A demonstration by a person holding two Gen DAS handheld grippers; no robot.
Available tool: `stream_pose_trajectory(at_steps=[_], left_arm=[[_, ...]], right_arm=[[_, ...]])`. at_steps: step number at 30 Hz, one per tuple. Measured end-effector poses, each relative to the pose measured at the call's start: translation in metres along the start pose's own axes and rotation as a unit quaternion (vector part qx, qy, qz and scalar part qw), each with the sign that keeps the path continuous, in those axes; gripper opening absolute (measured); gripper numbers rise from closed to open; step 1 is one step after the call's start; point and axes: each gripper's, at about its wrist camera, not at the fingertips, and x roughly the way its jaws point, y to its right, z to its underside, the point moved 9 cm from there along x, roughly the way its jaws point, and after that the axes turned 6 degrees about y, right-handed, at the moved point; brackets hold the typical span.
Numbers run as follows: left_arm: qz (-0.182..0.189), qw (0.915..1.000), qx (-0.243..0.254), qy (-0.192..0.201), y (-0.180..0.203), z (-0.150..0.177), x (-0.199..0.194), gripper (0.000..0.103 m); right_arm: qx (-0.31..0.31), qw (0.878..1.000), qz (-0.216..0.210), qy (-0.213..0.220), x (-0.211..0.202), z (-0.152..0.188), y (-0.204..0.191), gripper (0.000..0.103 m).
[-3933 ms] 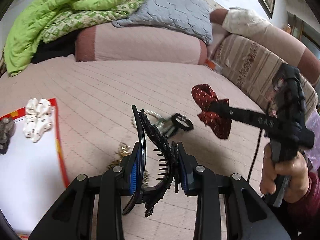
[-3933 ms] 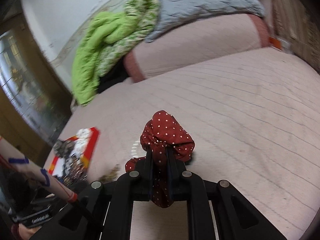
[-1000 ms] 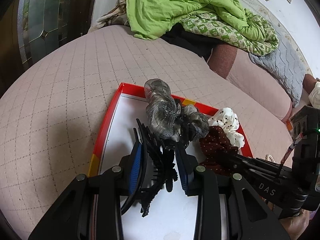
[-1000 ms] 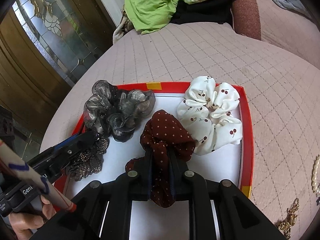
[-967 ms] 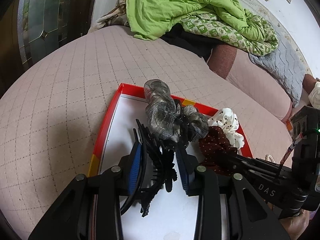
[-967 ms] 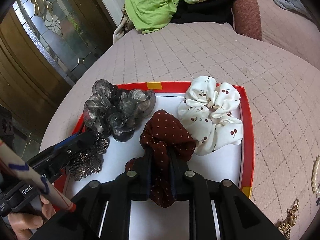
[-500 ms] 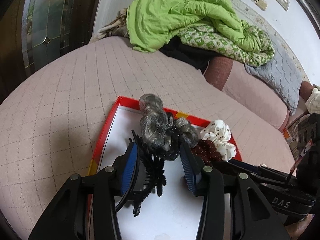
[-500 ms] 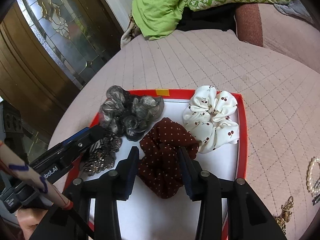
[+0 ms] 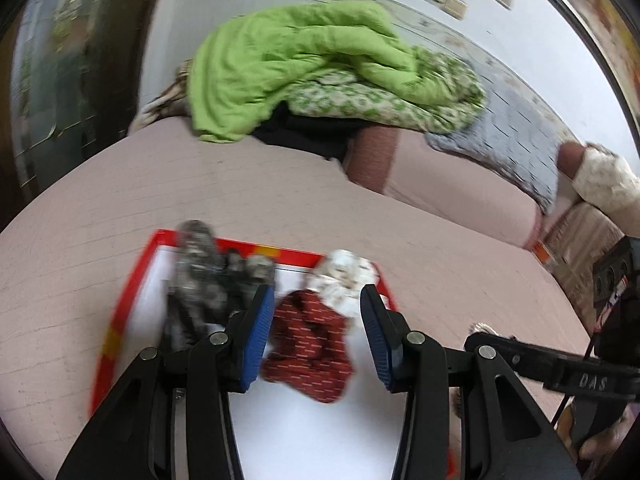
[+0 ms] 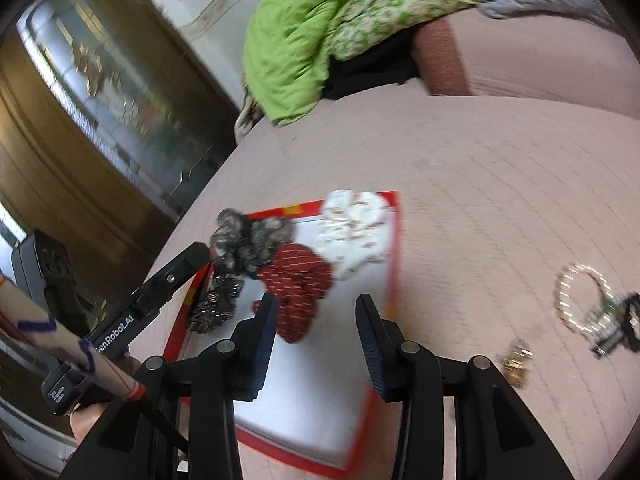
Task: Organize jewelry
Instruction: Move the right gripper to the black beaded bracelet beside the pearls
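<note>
A red-rimmed tray (image 9: 132, 292) with a white floor lies on the pink bed. In it are a grey scrunchie (image 9: 204, 276), a white patterned scrunchie (image 9: 344, 276), a dark red dotted scrunchie (image 9: 308, 352) and a black claw clip (image 10: 214, 306) at the left rim. My left gripper (image 9: 316, 292) hangs open above the tray, nothing between its blue pads. My right gripper (image 10: 316, 300) is open too, with the red scrunchie (image 10: 298, 284) lying free ahead of it. The tray rim (image 10: 394, 240) is blurred by motion.
On the bed right of the tray lie a pearl bracelet (image 10: 580, 292), a gold piece (image 10: 516, 360) and a dark ornament (image 10: 612, 320). A green quilt (image 9: 304, 64) is piled on the bolster behind. A glazed wooden door (image 10: 92, 120) stands at the left.
Both grippers have opened: the left let go of the black claw clip, the right of the red scrunchie, both now in the tray. Both hands have drawn back and up from the tray.
</note>
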Motion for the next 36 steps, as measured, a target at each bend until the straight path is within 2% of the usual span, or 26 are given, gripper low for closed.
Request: stream_pose_trajectory(at_steps=[8,15,19,22,29,36], left_arm=[[0.079,0.9949,0.030,-0.055,0.080,0.029,0.009,0.043],[0.139,0.9768,0.086,-0.138,0.160,0.088,0.018,0.043],[0.131,0.9674,0.134,-0.170,0.185,0.116,0.030,0.043],[0.113,0.9644,0.142,-0.192,0.187,0.130,0.043,0.043],[0.075,0.9606,0.163,-0.212,0.188,0.150,0.063,0.043],[0.076,0.9615,0.159,-0.211,0.187,0.148,0.066,0.043]], right_arm=[[0.065,0.996,0.041,0.045,-0.061,-0.004,0.088,0.044],[0.136,0.982,0.095,0.087,-0.110,-0.004,0.173,0.044],[0.153,0.978,0.108,0.092,-0.125,0.001,0.201,0.044],[0.164,0.976,0.113,0.090,-0.131,0.006,0.217,0.044],[0.182,0.972,0.115,0.099,-0.151,0.010,0.243,0.044],[0.191,0.969,0.116,0.102,-0.159,0.011,0.258,0.044]])
